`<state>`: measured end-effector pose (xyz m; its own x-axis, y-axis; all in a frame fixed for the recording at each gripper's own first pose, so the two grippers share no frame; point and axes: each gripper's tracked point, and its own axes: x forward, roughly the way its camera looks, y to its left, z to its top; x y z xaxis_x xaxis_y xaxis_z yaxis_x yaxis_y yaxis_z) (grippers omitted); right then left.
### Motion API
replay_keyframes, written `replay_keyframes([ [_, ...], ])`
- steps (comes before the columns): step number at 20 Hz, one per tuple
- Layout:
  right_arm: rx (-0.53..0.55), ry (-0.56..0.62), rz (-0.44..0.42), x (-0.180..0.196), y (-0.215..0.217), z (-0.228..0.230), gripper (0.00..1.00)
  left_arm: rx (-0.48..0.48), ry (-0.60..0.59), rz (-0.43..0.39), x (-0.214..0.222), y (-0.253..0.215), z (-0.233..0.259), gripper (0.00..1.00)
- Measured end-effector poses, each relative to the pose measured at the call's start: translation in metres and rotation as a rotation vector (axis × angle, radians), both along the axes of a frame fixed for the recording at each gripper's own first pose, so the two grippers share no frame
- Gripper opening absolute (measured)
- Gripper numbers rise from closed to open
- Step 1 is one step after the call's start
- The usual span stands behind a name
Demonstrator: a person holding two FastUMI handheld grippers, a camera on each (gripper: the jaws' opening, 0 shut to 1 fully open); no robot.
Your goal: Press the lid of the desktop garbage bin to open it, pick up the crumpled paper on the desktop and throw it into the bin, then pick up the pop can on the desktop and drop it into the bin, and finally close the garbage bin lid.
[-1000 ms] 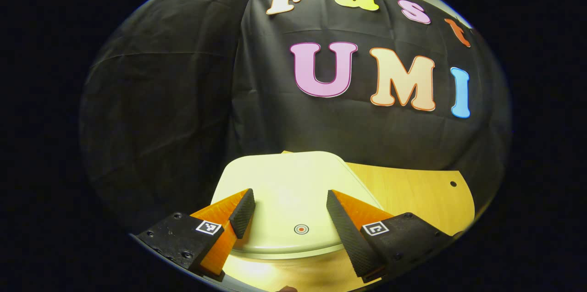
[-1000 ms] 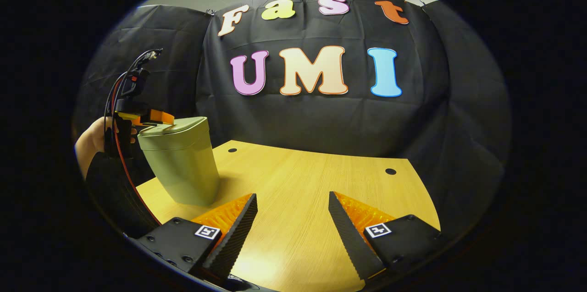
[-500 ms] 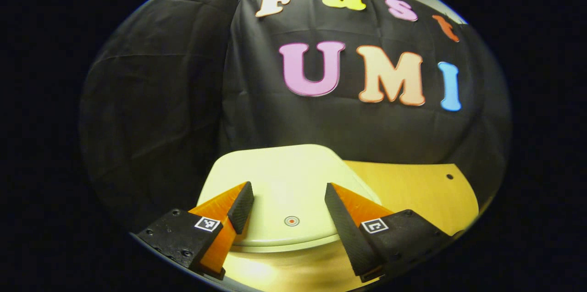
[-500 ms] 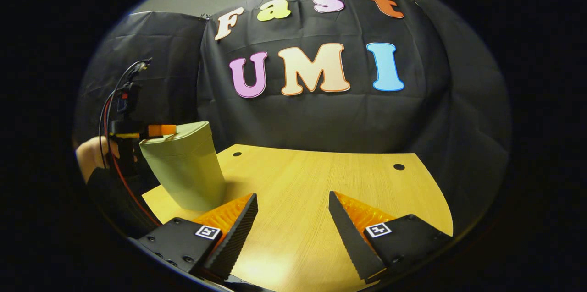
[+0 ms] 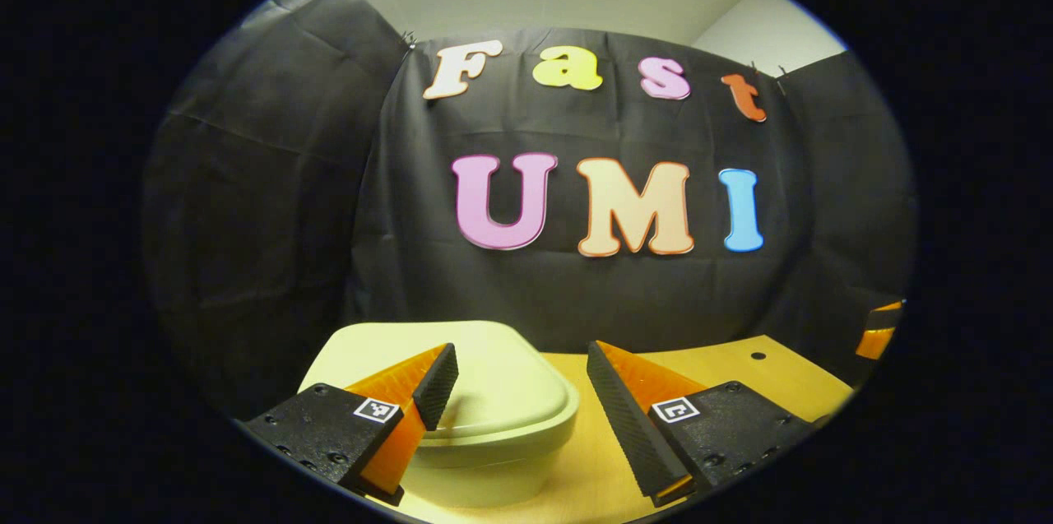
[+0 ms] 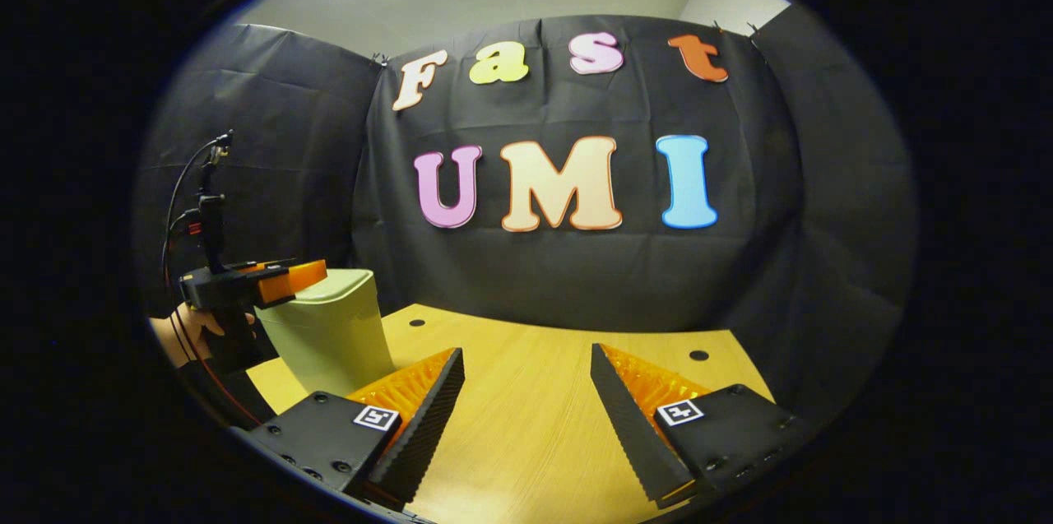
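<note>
My left gripper (image 5: 518,380) hovers above the bin (image 5: 485,425) at my 11 o'clock on the table (image 5: 724,364), fingers wide apart, holding nothing. The lid (image 5: 494,384) looks shut; I'd retreat gently, avoiding nudges. My right gripper (image 6: 526,384) gapes empty.

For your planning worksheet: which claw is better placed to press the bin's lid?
Left. The left claw hangs open right by the pale green plastic bin's closed lid. The right claw, also open, hovers over the bare wooden desktop, well off to the side of the bin.
</note>
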<state>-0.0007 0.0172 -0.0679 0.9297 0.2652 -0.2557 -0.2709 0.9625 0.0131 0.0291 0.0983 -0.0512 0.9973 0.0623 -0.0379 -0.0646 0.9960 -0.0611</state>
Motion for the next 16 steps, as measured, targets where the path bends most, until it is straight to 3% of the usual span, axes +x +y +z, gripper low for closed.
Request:
replay_keyframes([
  [3,-0.004,-0.079,-0.039,0.001,-0.013,0.023,0.98,-0.001,-0.074,-0.077,-0.007,-0.046,0.021,0.94],
  [9,0.042,-0.157,-0.099,-0.002,-0.038,0.053,0.98,-0.07,-0.111,-0.245,-0.011,-0.126,0.044,0.94],
  [16,0.04,-0.194,-0.13,-0.003,-0.051,0.063,0.98,-0.084,-0.111,-0.318,-0.013,-0.156,0.047,0.95],
])
